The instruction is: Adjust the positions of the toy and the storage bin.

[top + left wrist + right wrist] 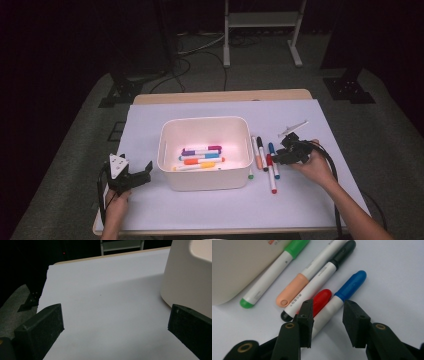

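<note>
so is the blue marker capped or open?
Capped. In the right gripper view the blue marker lies flat on the table with its blue cap on, body between the open right gripper jaws.

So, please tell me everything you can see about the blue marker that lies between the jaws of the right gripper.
The blue marker has a white, smooth plastic-looking barrel and a rounded blue cap, which is on. It lies flat on the white table cover, to the right of the white bin, in a row of loose markers. The red marker lies alongside it and seems to touch it. The right gripper straddles its barrel with open jaws; the pads do not press on it yet.
</note>
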The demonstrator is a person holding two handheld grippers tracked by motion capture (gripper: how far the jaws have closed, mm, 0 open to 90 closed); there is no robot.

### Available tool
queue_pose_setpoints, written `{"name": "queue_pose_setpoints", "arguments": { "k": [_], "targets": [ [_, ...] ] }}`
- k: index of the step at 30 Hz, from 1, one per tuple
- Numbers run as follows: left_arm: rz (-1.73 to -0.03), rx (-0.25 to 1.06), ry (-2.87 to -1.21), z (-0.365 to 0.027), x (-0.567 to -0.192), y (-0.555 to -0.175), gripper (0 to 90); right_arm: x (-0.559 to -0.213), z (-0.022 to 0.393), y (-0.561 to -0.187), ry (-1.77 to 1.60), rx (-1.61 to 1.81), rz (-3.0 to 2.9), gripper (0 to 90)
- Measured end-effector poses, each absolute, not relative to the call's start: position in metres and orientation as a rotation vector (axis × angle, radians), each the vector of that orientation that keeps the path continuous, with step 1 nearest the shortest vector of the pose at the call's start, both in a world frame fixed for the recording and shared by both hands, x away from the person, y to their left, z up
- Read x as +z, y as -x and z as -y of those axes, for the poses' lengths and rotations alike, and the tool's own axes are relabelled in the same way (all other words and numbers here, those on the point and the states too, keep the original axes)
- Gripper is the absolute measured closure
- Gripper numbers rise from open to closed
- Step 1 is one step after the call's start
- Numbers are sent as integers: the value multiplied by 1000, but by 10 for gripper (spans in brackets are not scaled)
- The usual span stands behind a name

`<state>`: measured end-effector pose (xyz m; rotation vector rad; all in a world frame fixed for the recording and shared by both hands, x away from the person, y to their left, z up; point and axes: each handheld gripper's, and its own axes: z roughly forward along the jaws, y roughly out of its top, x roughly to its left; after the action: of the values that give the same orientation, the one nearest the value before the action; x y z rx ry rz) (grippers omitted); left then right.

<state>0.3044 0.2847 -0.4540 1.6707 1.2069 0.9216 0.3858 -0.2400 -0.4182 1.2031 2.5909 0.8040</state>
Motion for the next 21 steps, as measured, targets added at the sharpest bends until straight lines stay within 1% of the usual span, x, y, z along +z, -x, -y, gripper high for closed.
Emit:
{"name": "queue_pose_setpoints", "arguments": {
  "k": [9,15,21],
  "targets": [
    [-1207,922,-1674,-285,-454,-304,0,-425,247,-390,-1271,815,-2558,595],
    [-1208,922,-1674,-285,-454,-304,0,-431,257,-388,-1302,758,-2526,596],
    [-1210,921,-1673,-284,-454,-305,0,-432,270,-382,-1309,685,-2488,620]
  ]
}}
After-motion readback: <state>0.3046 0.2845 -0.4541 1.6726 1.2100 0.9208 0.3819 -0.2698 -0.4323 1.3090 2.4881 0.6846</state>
